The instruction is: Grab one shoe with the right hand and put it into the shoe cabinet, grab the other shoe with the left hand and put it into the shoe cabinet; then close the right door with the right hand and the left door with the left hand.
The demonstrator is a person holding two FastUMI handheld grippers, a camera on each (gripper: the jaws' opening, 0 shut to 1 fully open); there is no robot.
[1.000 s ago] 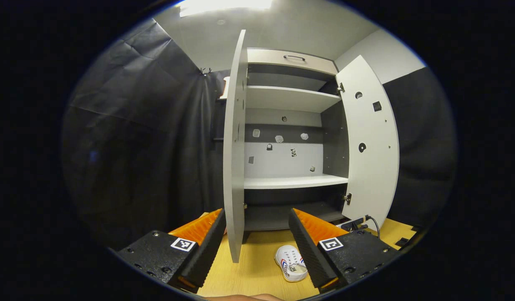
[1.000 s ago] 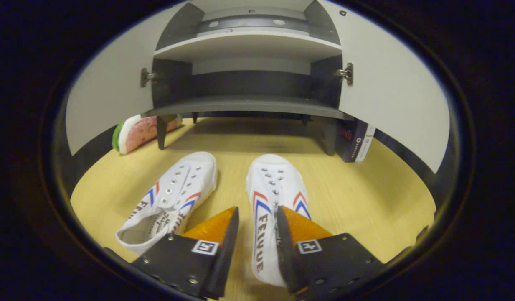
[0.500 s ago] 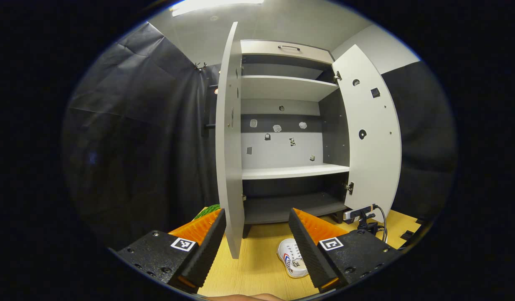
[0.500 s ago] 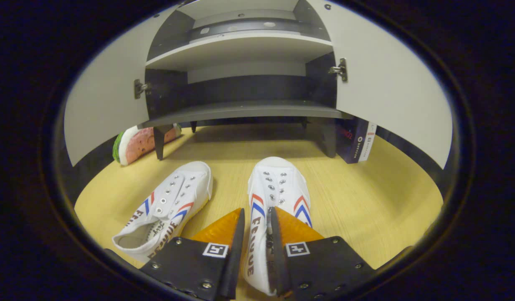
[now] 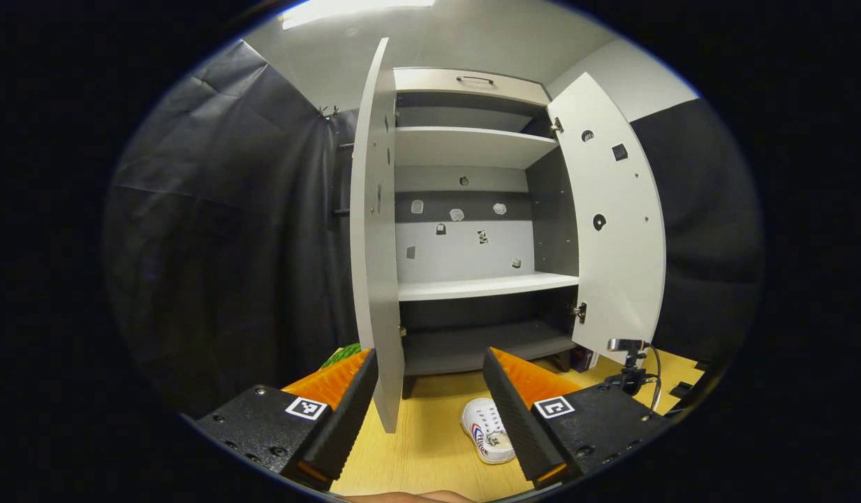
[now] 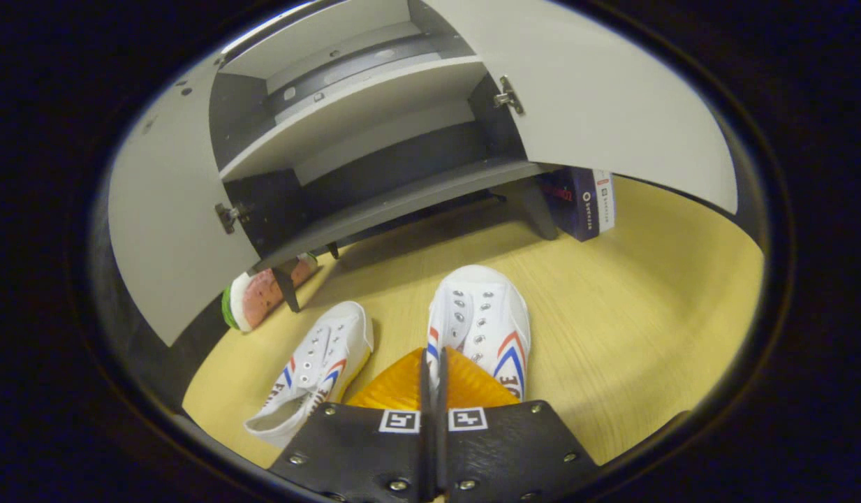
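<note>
With its two fingers drawn nearly together on the side wall of the right shoe (image 6: 482,328), the right gripper (image 6: 433,391) holds that white sneaker over the yellow floor (image 6: 633,328), toe toward the shoe cabinet (image 6: 374,140). The pinch takes only a thin fold of soft canvas near the collar, so the shoe may well sag, twist or slip out on the way to the shelf, and its hanging toe could catch the lip of the dark bottom shelf (image 6: 402,199). The second shoe (image 6: 318,370) lies on the floor just to the left, near but apart. The left gripper (image 5: 430,395) hangs back with its fingers wide apart and nothing between them, and the near edge of the open left door (image 5: 374,230) stands in the gap. The right door (image 5: 615,230) is swung wide too. Inside, the white shelves (image 5: 482,285) and the bottom shelf hold no shoes. A watermelon-slice toy (image 6: 259,304) and a dark box (image 6: 580,209) lie by the cabinet's feet.
</note>
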